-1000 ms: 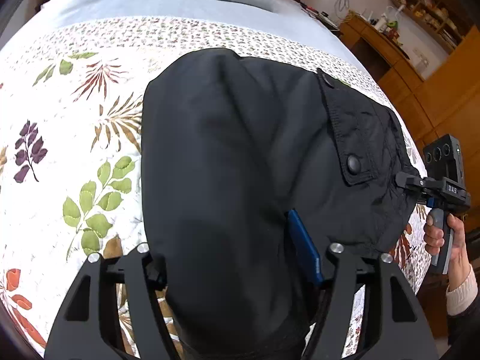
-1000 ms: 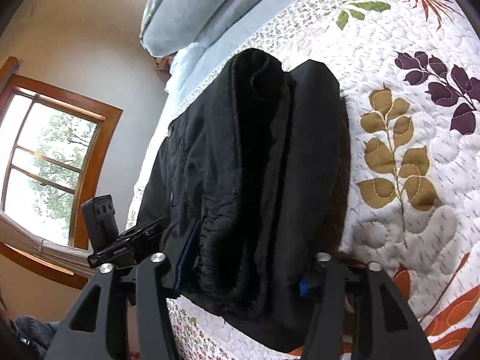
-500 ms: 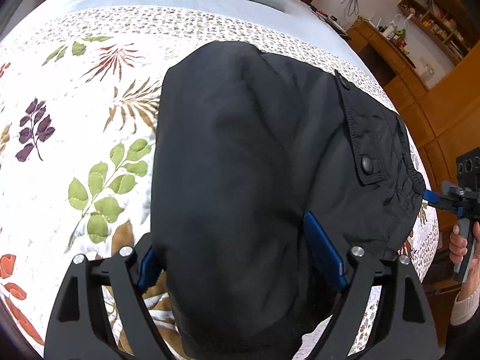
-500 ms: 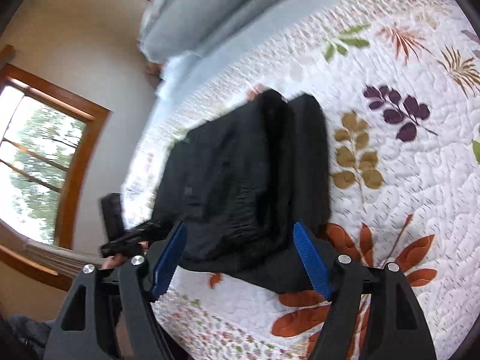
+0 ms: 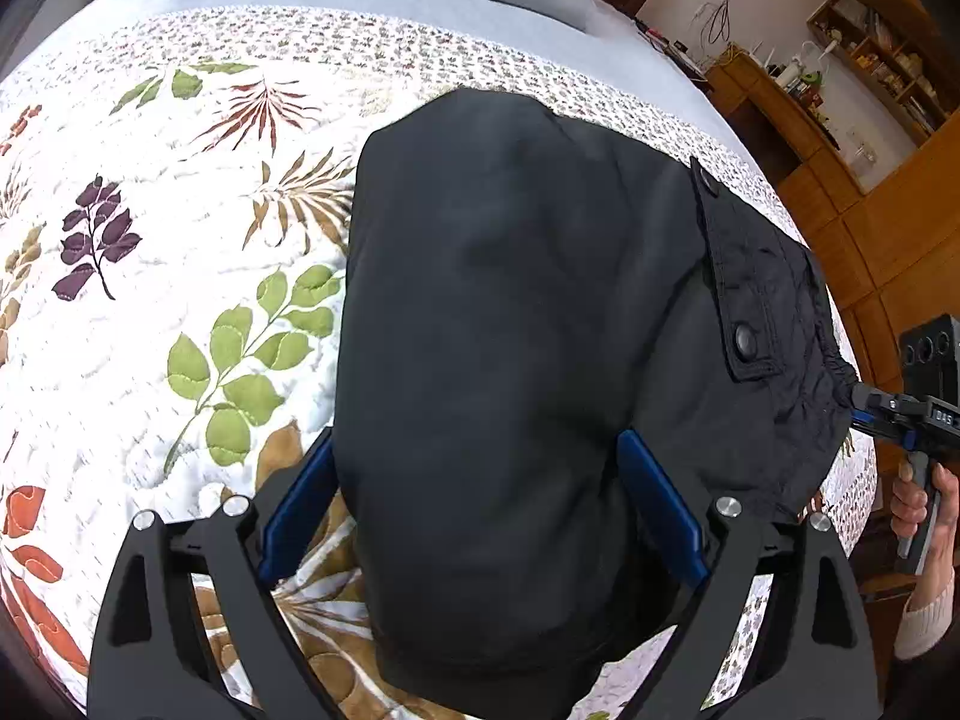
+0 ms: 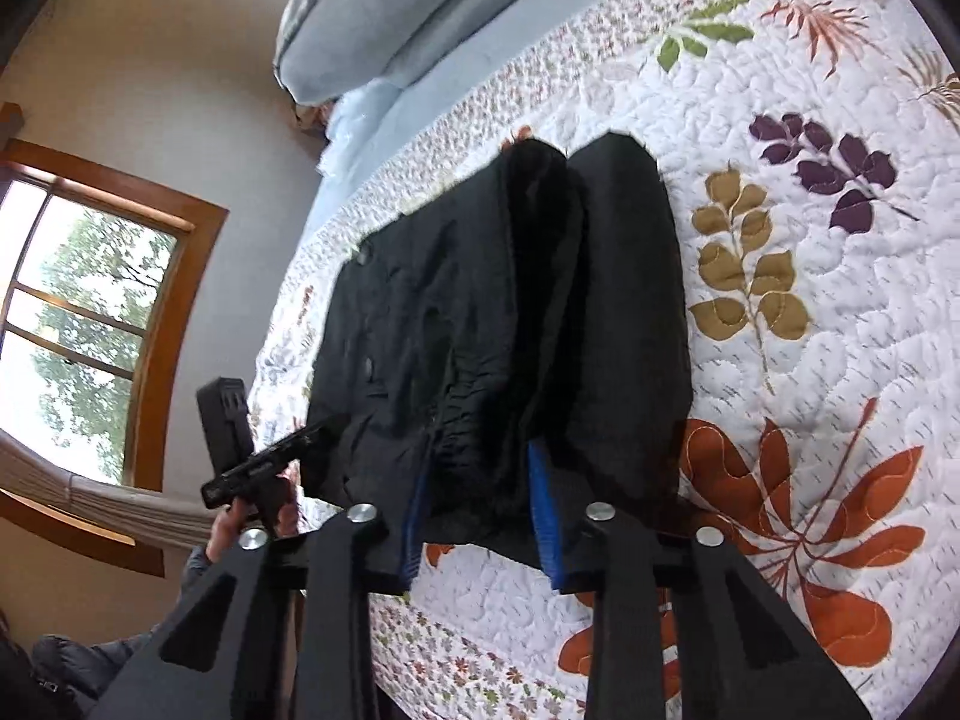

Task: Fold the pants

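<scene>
We see one pair of black pants (image 5: 528,360), folded into a thick bundle, lying on the leaf-print quilt (image 5: 150,300) of the bed. Two snap buttons show on its pocket flap (image 5: 735,282). Our left gripper (image 5: 480,510) has its two blue-padded fingers (image 5: 657,510) spread wide, one on each side of the bundle's near end, not pressing it. Our right gripper (image 6: 480,516) sits at the waistband edge; its two blue pads (image 6: 543,516) stand partly apart with gathered cloth between them, though we cannot tell whether they pinch it. Two grey pillows (image 6: 384,6) lie stacked at the head of the bed, and one window (image 6: 78,324) shows on the wall beyond.
</scene>
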